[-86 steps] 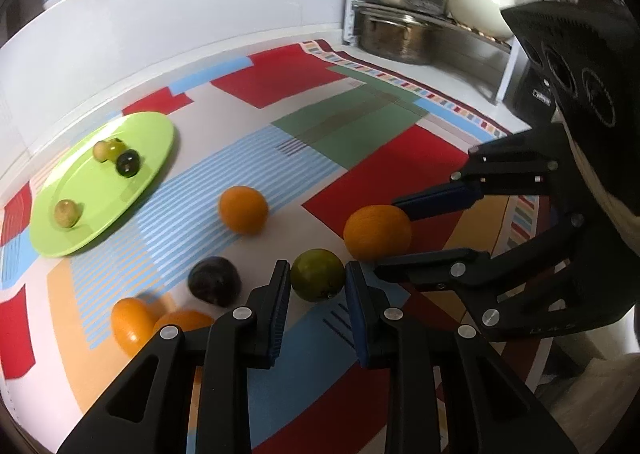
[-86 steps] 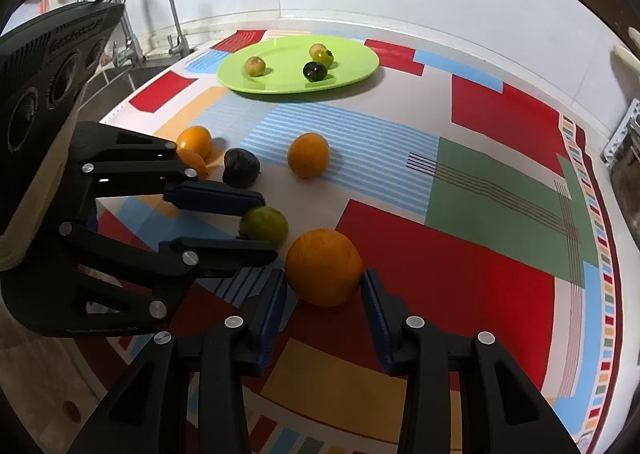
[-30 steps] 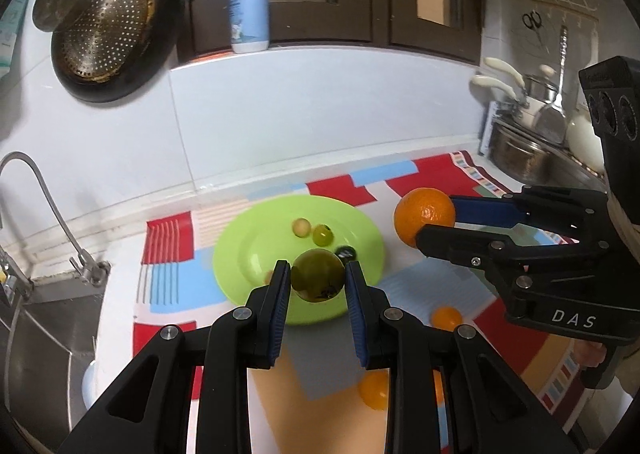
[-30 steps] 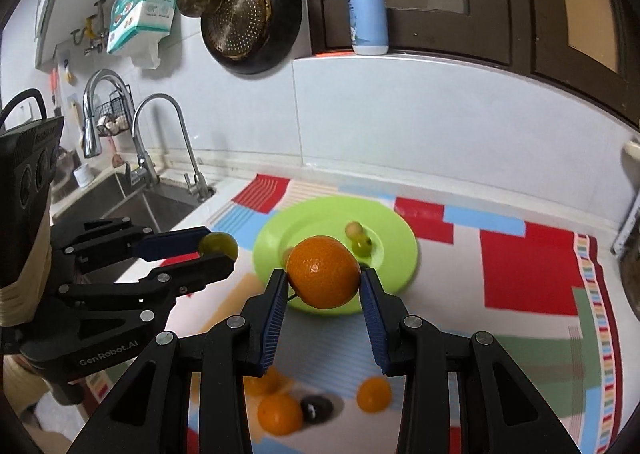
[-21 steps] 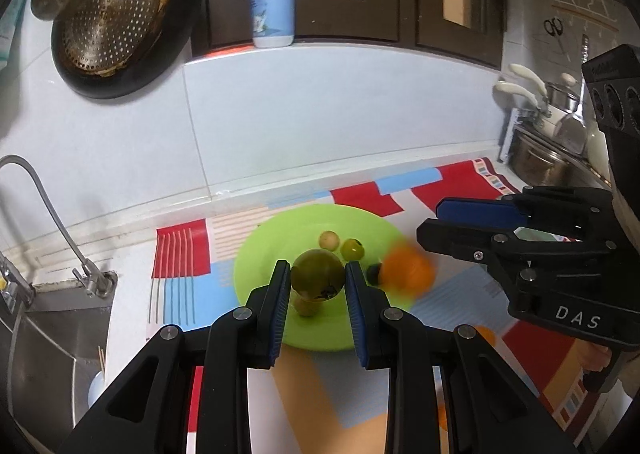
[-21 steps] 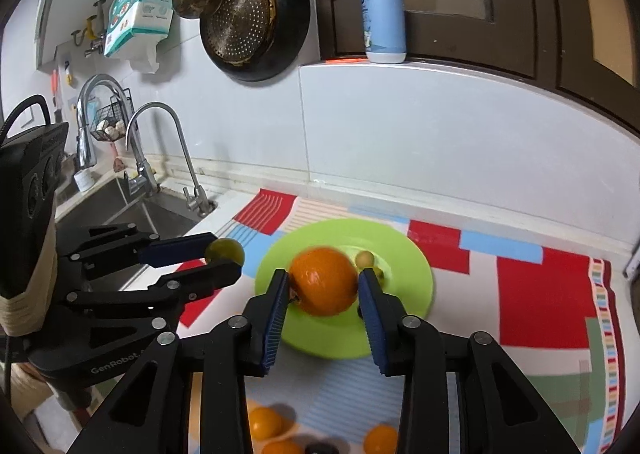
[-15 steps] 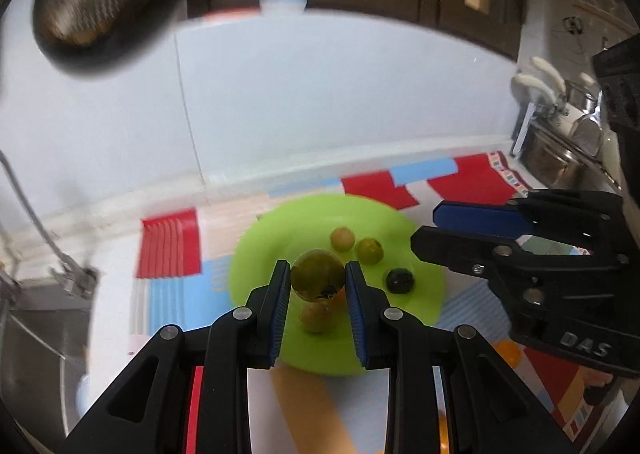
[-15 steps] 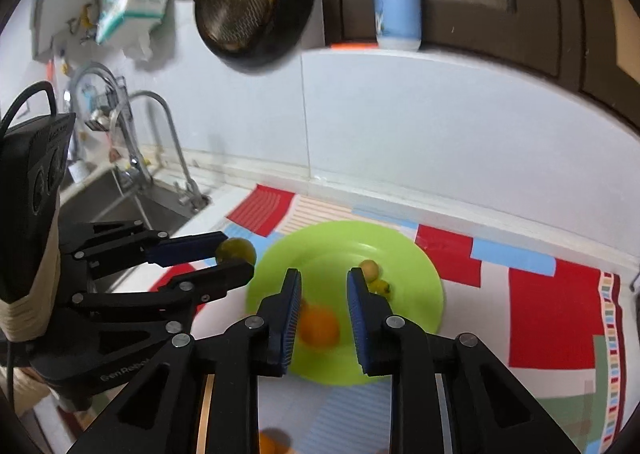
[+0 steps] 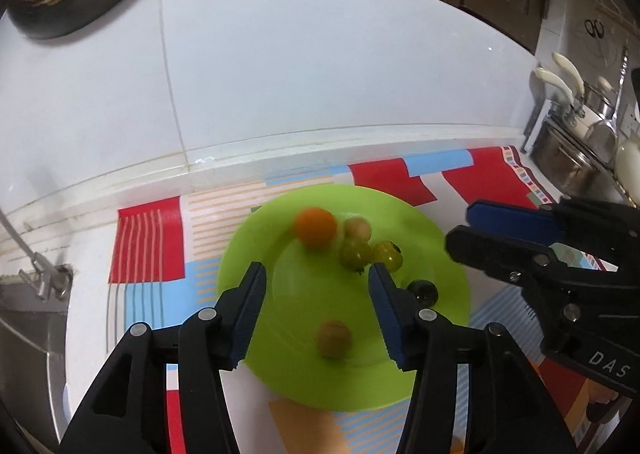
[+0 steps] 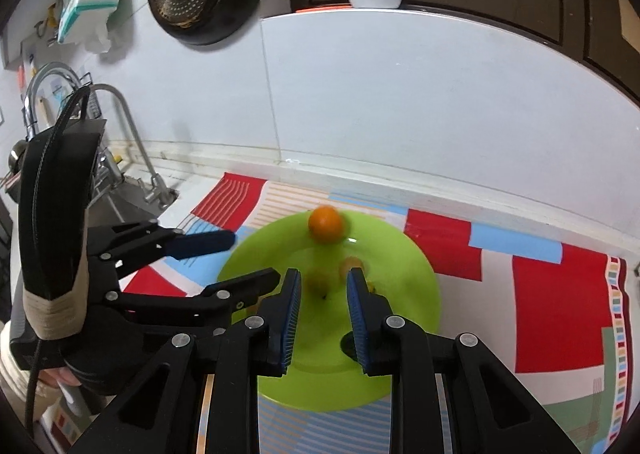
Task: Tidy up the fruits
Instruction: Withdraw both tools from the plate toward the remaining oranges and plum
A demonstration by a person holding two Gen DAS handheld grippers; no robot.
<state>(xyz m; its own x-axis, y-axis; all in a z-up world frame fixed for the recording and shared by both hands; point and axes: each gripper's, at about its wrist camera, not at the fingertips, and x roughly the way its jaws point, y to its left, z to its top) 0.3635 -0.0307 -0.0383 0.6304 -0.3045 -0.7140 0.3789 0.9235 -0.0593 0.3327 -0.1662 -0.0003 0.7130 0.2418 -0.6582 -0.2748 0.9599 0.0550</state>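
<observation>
At frame centre the green plate (image 9: 448, 294) is carrying six fruits, one orange (image 9: 315, 226) at its far rim, on a patterned mat (image 9: 146, 238) covering the white-tiled kitchen desk, while the left gripper (image 9: 316, 306) is opening empty and the right gripper (image 10: 320, 310) is sitting pressed together, holding nothing.

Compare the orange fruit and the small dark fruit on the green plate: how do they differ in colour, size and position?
The orange fruit is bright orange; the small dark fruit is almost black. The orange fruit is clearly the larger of the two. The orange fruit lies toward the far side of the green plate, near the wall, and looks blurred; the dark fruit sits toward the plate's right edge and looks sharp. Both are round, lie on the plate, and neither is between any tongs.
</observation>
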